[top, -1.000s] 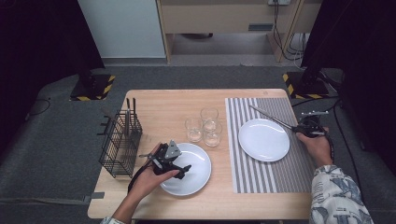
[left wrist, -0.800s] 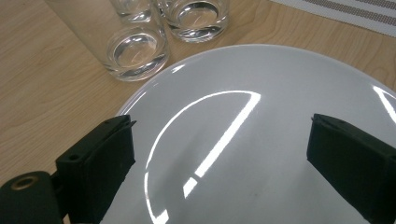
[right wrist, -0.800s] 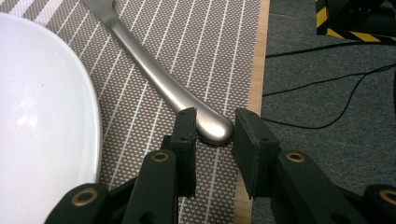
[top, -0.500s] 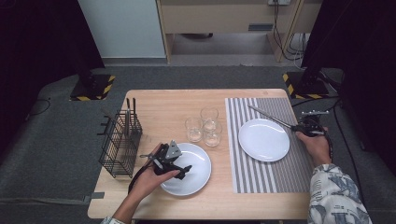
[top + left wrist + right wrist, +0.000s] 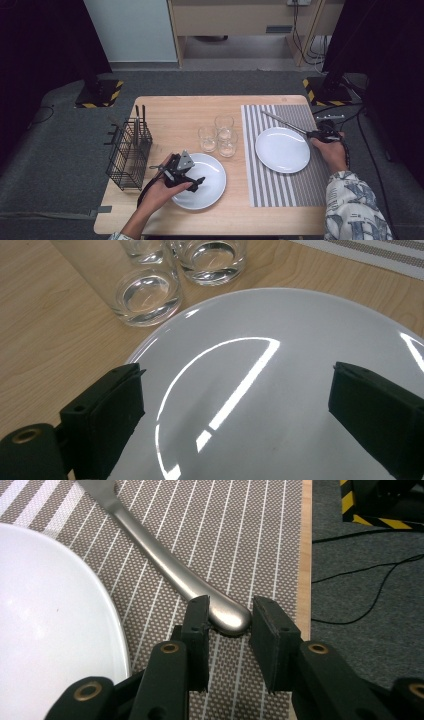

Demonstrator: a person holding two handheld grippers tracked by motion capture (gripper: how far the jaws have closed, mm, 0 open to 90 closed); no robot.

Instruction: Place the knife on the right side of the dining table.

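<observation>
The high view looks forward and down over the whole desk. Each gripper view sits close above the desk, one over the near plate, the other over the striped mat; the high view shows both.

Left gripper hangs low in the left hand, jaws spread wide. Right gripper is held level, its jaws narrowed but gapped.

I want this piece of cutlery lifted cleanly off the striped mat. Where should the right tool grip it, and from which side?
Grip the utensil at its rounded handle end, coming in from the mat's outer edge. The right tool already straddles that end, which lies flat and clear of the plate, so it is probably the easiest hold.
</observation>
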